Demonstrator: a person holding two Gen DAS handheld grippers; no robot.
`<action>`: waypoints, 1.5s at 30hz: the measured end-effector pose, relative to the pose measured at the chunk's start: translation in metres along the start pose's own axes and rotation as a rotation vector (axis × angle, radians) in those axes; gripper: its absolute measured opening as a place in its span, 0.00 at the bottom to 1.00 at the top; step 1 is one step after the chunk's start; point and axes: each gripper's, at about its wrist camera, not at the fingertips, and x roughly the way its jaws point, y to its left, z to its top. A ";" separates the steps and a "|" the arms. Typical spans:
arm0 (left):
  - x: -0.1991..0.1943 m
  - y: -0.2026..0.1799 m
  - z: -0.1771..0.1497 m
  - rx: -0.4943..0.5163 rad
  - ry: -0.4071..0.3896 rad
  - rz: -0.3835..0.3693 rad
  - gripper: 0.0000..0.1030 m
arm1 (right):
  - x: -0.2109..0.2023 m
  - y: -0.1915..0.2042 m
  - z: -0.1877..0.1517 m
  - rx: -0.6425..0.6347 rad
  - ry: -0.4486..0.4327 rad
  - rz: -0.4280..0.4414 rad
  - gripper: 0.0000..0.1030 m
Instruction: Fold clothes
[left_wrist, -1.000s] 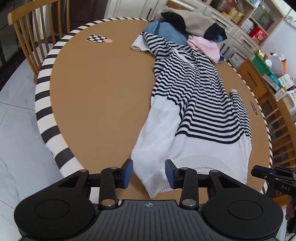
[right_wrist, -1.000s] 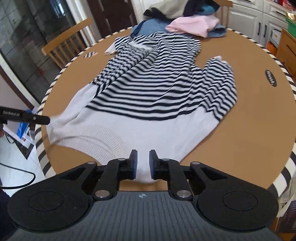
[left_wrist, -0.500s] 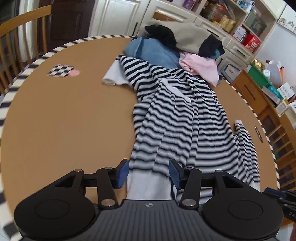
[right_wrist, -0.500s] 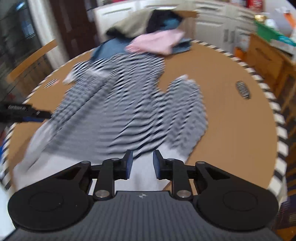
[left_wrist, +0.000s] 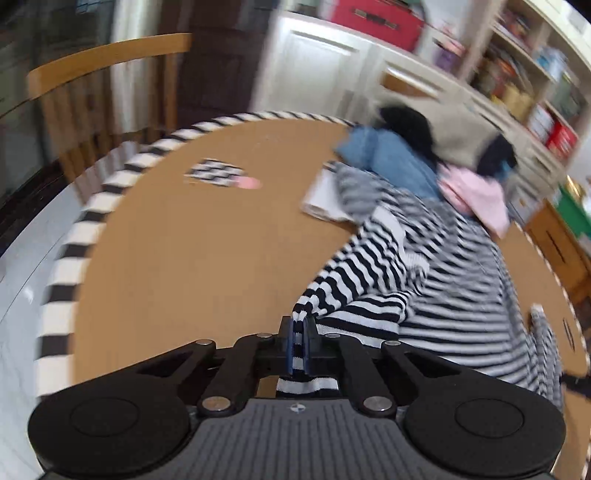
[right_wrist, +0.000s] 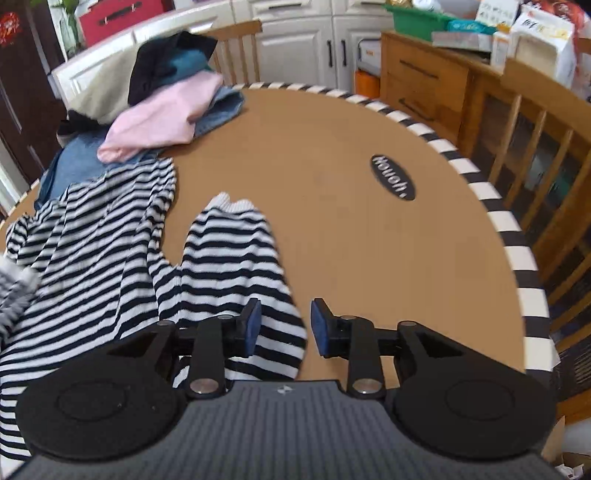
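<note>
The left gripper (left_wrist: 298, 334) is clamped on a fold of the black-and-white striped knit sweater (left_wrist: 424, 295), which spreads ahead and to its right across the round brown table (left_wrist: 192, 258). The right gripper (right_wrist: 284, 326) stands apart, its left finger over a striped sleeve (right_wrist: 236, 254).

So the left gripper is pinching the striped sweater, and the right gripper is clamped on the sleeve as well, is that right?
Not quite. The left gripper is indeed shut on the striped sweater, but the right gripper is not clamped on anything. In the right wrist view its jaws stand apart over the sweater's sleeve on the table.
</note>
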 end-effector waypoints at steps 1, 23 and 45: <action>-0.006 0.015 0.000 -0.050 -0.009 0.018 0.05 | 0.002 0.003 -0.002 -0.009 0.000 0.000 0.18; -0.034 0.092 -0.014 -0.169 0.014 0.142 0.07 | -0.050 -0.063 -0.026 0.045 -0.063 -0.176 0.01; -0.072 -0.024 -0.105 0.157 0.357 -0.028 0.52 | -0.090 0.040 -0.116 -0.209 0.252 0.175 0.29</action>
